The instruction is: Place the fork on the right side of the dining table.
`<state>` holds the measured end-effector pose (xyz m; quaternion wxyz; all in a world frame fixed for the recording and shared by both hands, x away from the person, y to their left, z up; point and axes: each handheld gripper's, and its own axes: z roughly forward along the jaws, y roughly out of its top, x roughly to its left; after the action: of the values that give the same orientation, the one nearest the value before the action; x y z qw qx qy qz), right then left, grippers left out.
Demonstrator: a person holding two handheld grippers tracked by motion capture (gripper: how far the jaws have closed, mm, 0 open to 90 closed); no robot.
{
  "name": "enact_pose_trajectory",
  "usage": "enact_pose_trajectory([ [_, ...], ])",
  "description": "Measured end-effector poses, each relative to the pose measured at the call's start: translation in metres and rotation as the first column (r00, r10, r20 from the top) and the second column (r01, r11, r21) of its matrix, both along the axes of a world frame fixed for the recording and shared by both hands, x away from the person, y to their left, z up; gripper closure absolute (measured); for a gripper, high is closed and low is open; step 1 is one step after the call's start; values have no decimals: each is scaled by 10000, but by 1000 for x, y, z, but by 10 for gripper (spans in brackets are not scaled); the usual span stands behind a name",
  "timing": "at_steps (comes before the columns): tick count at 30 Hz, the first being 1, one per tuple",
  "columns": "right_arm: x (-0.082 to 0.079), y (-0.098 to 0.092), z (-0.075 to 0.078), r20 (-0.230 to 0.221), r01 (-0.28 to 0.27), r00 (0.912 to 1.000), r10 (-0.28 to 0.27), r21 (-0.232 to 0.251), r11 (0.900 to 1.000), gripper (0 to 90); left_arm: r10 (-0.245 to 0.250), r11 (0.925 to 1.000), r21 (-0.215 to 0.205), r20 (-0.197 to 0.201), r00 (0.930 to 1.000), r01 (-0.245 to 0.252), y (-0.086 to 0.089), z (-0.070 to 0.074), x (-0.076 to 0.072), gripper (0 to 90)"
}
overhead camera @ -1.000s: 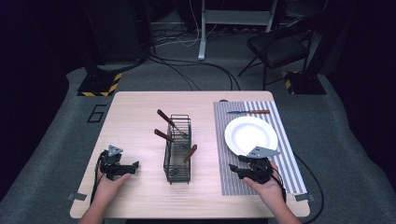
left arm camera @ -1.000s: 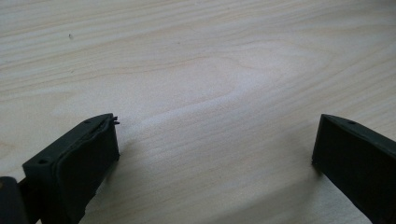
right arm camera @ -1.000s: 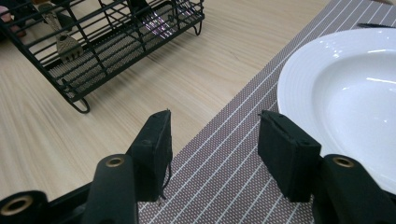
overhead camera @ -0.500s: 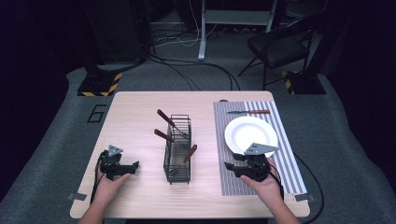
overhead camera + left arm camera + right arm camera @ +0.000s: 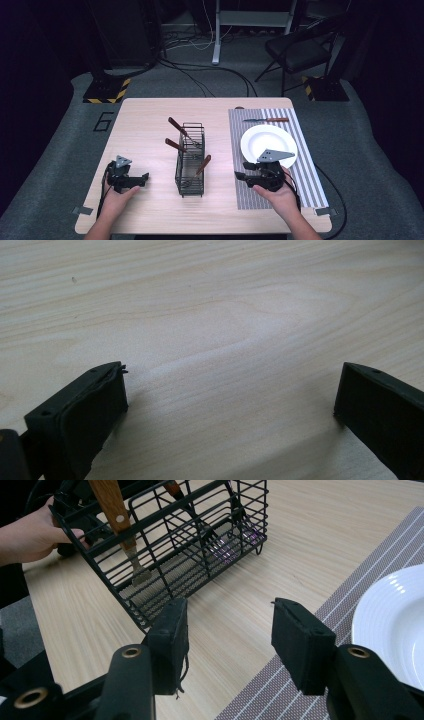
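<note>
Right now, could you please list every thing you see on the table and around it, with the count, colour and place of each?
Table: one, light wood, centre.
Wire basket: one, black, mid-table.
Utensils: three, brown wooden handles, in the basket.
Placemat: one, grey striped, right side of table.
Plate: one, white, on the placemat.
Knife: one, brown handle, on the placemat beyond the plate.
Chair: one, dark, on the floor behind.
Left gripper: one, black, open, on the table at left.
Right gripper: one, black, open, at the placemat's left edge.

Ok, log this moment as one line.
left claw open, on table | right claw open, facing wire basket | plate on mat
</note>
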<state>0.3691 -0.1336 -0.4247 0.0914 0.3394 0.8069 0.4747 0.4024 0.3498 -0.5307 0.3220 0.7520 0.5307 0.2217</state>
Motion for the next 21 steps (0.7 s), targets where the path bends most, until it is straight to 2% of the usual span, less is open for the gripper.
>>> enact_pose_trajectory([
  [10, 2, 11, 13, -107, -406, 9991, 409, 187, 9990, 500, -6, 10000, 5, 13, 10000, 6, 0, 0, 0, 2],
  [21, 3, 29, 28, 104, -917, 9958, 915, 296, 9953, 518, -53, 10000, 47, 1, 10000, 53, 0, 0, 0, 2],
])
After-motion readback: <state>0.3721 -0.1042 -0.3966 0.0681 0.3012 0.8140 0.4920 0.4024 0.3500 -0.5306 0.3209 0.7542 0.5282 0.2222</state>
